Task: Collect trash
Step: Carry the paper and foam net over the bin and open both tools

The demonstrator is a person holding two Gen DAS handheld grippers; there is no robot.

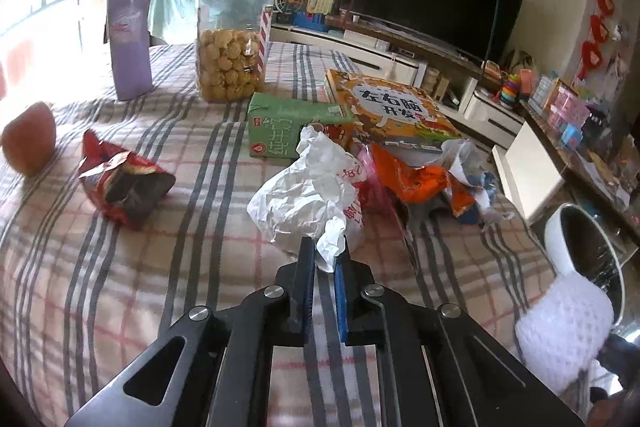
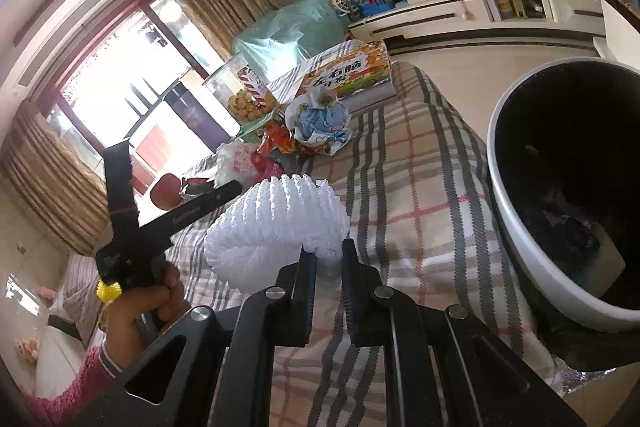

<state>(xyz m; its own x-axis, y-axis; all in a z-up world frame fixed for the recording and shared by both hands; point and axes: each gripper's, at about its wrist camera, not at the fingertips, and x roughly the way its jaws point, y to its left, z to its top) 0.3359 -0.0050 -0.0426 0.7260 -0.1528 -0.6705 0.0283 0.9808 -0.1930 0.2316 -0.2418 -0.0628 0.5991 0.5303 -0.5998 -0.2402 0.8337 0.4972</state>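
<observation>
The left hand-held gripper (image 1: 325,254) is clenched on a twisted tail of the crumpled white plastic bag (image 1: 308,195), which lies near the middle of the checked tabletop (image 1: 120,267), just in front of the green milk carton (image 1: 288,125) and touching the orange wrapper (image 1: 412,175) heaped to its right. The right hand-held gripper (image 2: 329,259) grips an edge of the white foam fruit net (image 2: 276,227), held just above the cloth at the near right, beside the open white trash bin (image 2: 516,227) standing off the tabletop's right edge. Both pieces look nearly weightless and very soft: the bag should crumple and slide rather than resist, so a bunched fold like the pinched tail is the surest hold, while a single thin layer could slip out or tear. The net is springy and will squash between the pads, so a deep bite across several ribs seems safest. The red snack bag (image 1: 120,183) lies apart at the left, stiffer and crinkly, best taken by its open torn rim. The cookie jar (image 1: 232,39), purple bottle (image 1: 130,31) and picture book (image 1: 392,107) at the far side do not look like trash
</observation>
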